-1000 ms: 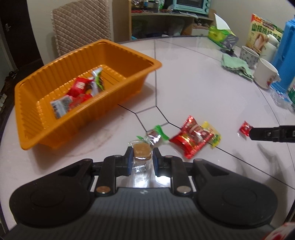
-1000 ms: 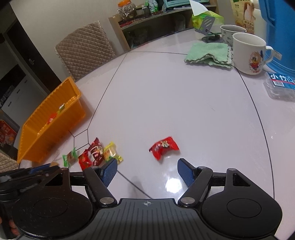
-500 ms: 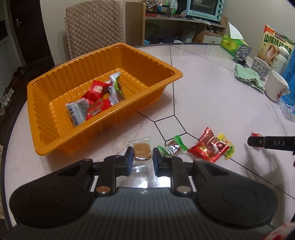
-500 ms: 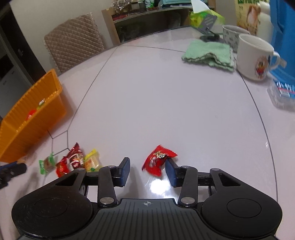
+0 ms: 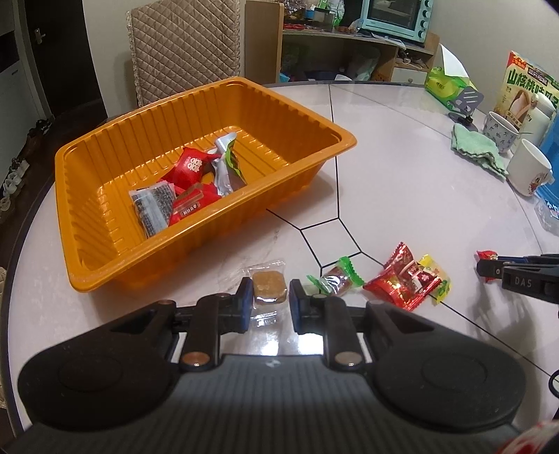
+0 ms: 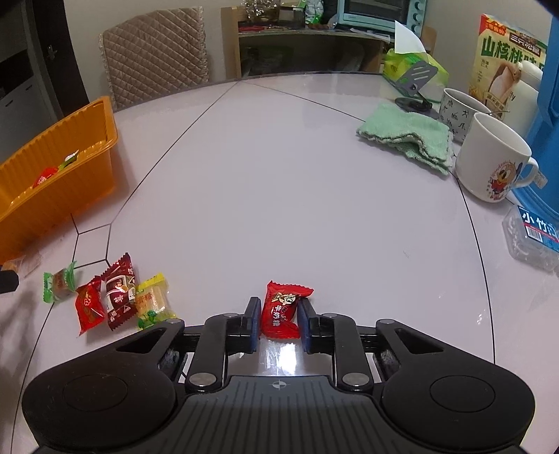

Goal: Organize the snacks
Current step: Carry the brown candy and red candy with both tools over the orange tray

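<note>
Green cloth (image 6: pixel 407 134) beside mugs (image 6: pixel 489 164); quilted chair (image 5: pixel 183 45) behind table (image 6: pixel 297 195).

A round, glossy pale desk (image 6: pixel 279 181) crossed by thin dark lines fills most of both views. At the upper left of the frame a chair (image 6: pixel 153 49) with a quilted beige cover stands behind it. A wooden shelf unit (image 5: pixel 335 52) at the top centre carries a light-blue toaster oven (image 5: pixel 394 15). The walls are plain and light, with a dark doorway (image 5: pixel 56 52) at far left.
</note>
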The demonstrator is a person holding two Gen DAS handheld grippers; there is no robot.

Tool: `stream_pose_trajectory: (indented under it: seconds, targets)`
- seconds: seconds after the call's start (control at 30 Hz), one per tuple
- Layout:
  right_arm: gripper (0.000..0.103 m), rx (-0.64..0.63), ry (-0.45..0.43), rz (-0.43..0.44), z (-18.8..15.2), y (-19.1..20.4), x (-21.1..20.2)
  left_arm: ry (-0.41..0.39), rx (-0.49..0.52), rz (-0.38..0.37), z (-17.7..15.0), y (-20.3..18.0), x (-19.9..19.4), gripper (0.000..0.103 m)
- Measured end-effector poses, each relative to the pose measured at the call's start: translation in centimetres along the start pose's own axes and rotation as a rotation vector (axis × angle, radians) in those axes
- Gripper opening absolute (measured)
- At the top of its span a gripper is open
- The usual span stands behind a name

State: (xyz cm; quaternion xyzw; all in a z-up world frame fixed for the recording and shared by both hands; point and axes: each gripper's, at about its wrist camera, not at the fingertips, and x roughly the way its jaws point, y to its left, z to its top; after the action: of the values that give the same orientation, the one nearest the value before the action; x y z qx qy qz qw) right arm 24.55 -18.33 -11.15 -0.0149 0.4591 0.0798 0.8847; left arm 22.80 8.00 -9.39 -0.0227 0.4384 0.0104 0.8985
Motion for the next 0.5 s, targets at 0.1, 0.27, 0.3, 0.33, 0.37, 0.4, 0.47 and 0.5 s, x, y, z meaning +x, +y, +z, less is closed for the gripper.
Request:
stream_pose_trajectory:
  seconds: [0.1,0.27,0.3,0.33,0.37,0.4,0.47,0.5]
  targets:
    - [0.022,-0.007,0.003,0.003,0.0,0.0,0.0,-0.003,0.001,-0.001,0.0,0.0,-0.2,0.019]
    - [0.019,0.004,0.020,0.026,0.3,-0.4,-0.1,-0.013,0.002,-0.001,0.0,0.1,-0.9,0.019]
    - [0.018,0.014,0.021,0.037,0.3,-0.6,-0.2,-0.016,0.002,-0.001,0.1,0.1,-1.0,0.019]
    - [0.018,0.021,0.018,0.047,0.4,-0.7,-0.3,-0.018,0.001,0.000,0.1,0.2,-1.2,0.019]
    - [0.018,0.025,0.014,0.056,0.4,-0.7,-0.6,-0.020,0.000,0.000,0.1,0.3,-1.4,0.019]
    - [0.018,0.032,0.008,0.069,0.5,-0.7,-0.9,-0.023,-0.001,0.001,0.2,0.4,-1.7,0.019]
    - [0.018,0.057,-0.010,0.116,0.7,-0.6,-1.9,-0.032,-0.003,0.000,0.2,0.6,-2.3,0.019]
    - [0.018,0.066,-0.021,0.143,0.9,-0.5,-2.4,-0.038,-0.004,0.000,0.2,0.7,-2.7,0.019]
